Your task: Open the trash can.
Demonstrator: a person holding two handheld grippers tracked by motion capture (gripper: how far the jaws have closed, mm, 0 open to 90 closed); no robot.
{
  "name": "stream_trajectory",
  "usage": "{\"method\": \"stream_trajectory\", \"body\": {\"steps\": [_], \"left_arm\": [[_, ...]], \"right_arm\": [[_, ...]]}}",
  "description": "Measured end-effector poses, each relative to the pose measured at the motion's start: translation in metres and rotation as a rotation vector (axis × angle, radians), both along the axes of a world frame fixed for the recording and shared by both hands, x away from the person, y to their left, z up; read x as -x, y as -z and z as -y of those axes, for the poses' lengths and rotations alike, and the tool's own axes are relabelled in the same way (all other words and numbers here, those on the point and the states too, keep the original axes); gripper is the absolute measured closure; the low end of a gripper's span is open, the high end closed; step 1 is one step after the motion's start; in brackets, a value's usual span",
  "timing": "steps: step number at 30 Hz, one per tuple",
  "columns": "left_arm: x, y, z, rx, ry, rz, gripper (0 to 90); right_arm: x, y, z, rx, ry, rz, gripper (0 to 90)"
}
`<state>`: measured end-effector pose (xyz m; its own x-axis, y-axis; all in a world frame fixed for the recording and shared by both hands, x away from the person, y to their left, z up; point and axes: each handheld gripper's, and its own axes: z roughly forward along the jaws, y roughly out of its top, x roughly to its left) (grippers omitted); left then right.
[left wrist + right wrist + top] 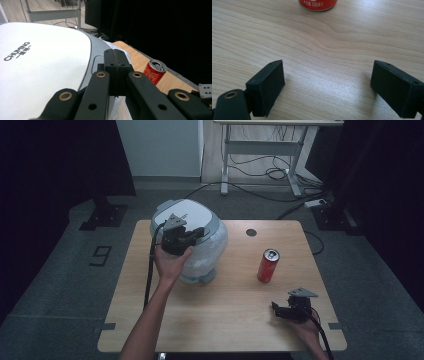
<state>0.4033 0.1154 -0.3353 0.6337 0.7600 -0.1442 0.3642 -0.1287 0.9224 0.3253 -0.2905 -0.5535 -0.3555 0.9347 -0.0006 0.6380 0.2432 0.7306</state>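
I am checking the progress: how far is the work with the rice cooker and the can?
Done: nothing visibly; the cooker's lid is down. In hand: the left tool, shut, hovers over that lid. Left: the red can stands untouched ahead of the open right tool.

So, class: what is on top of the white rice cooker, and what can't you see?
The left gripper sits over the rice cooker's white lid, jaws shut with nothing between them. Whether they touch the lid is unclear, and its contents are hidden.
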Motion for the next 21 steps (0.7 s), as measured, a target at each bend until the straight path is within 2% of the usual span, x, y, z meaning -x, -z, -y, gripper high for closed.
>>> {"method": "stream_trajectory", "body": {"steps": [4,10,21], "left_arm": [[-0.006,0.002,0.002,0.005,-0.011,-0.015,89.7],[-0.014,0.004,0.007,-0.012,-0.020,-0.032,89.7],[-0.014,0.006,0.010,-0.008,-0.029,-0.032,89.8]], "right_arm": [[0.000,0.000,0.000,0.001,0.000,-0.001,11.3],[0.000,0.000,0.000,0.001,-0.001,-0.001,11.3],[0.000,0.000,0.000,0.000,0.000,0.000,11.3]]}}
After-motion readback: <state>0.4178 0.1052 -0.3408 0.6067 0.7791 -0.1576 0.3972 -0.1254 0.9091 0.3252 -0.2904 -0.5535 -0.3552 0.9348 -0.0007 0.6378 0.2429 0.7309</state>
